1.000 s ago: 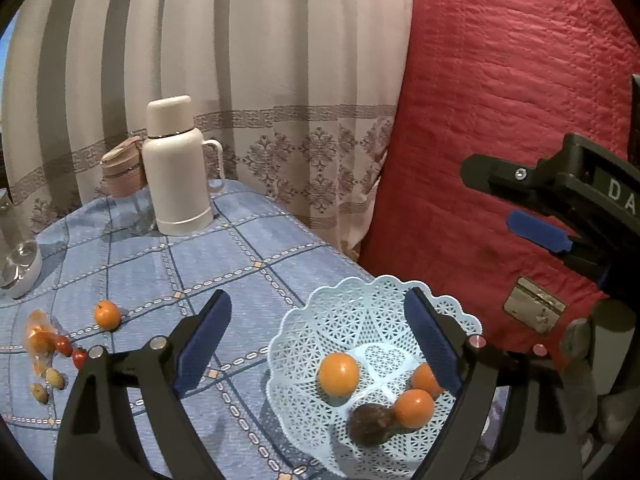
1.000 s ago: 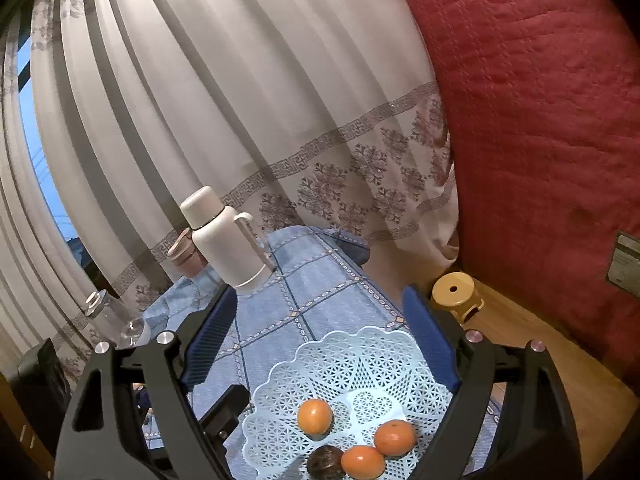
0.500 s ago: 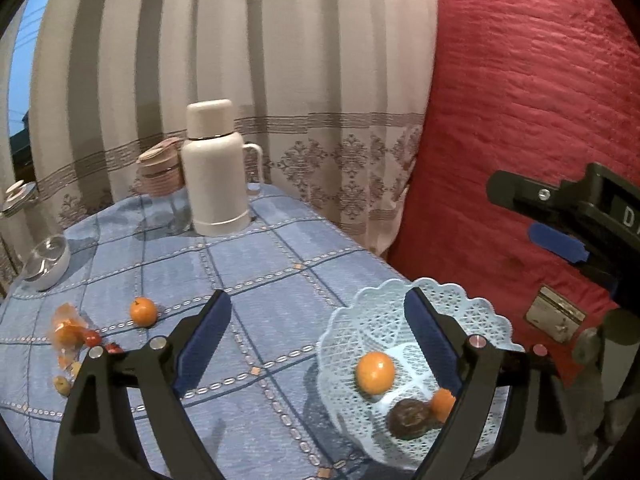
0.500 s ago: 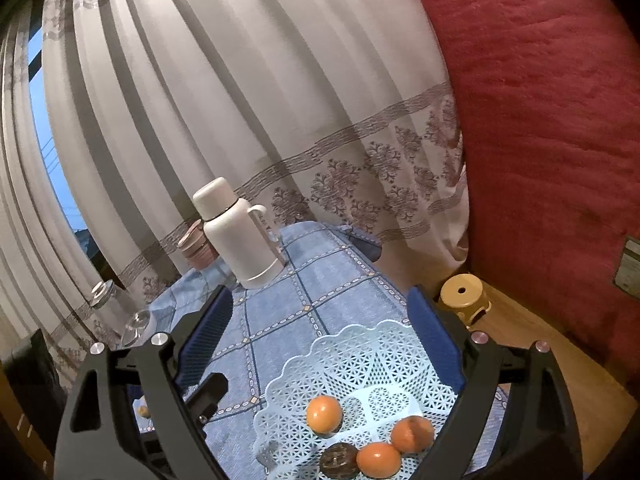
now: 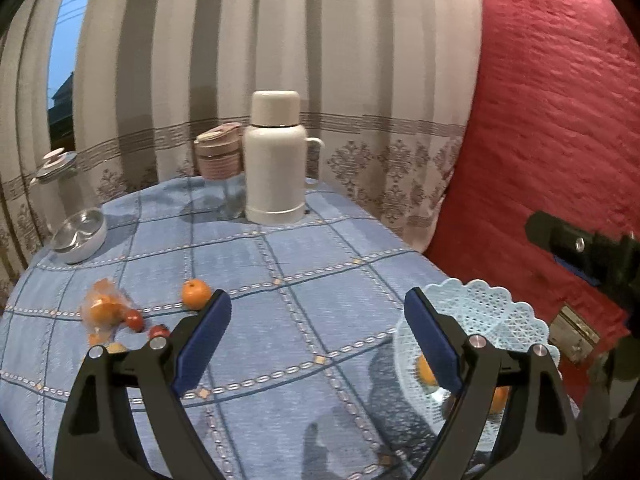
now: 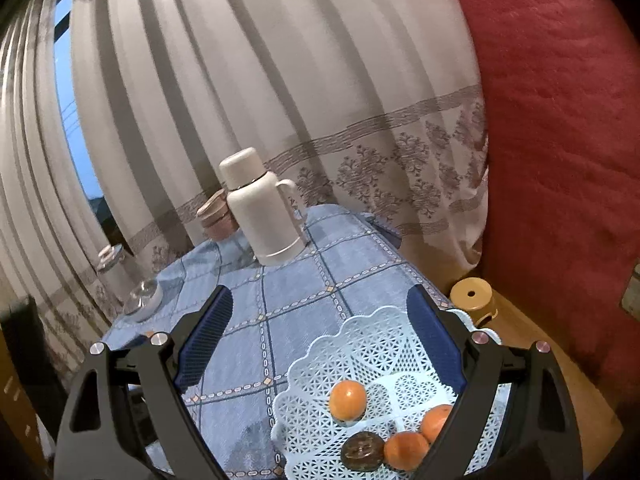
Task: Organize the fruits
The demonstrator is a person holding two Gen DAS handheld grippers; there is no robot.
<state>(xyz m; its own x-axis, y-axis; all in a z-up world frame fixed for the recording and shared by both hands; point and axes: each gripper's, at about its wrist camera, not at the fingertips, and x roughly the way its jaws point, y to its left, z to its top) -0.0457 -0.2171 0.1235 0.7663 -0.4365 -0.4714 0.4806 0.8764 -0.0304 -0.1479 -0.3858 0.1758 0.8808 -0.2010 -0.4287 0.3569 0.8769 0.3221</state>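
A pale blue lattice basket (image 6: 384,336) sits at the table's right edge and holds three oranges (image 6: 347,399) and a dark brown fruit (image 6: 362,456). It also shows in the left wrist view (image 5: 488,312). A loose orange (image 5: 195,294) lies on the blue cloth at the left, beside a clear bag with an orange (image 5: 102,312) and small red fruits (image 5: 135,321). My left gripper (image 5: 318,332) is open and empty above the table's middle. My right gripper (image 6: 320,328) is open and empty above the basket.
A white thermos (image 5: 274,162), a pink lidded cup (image 5: 218,156) and a glass stand at the table's back. A metal bowl (image 5: 79,235) and a glass jar (image 5: 52,184) are back left. A yellow stool (image 6: 472,298) stands on the floor at the right. Red quilted wall at the right.
My left gripper has swung left, away from the basket, so the loose fruits at the left now sit nearer its left finger. My right gripper has drifted slightly over the basket.
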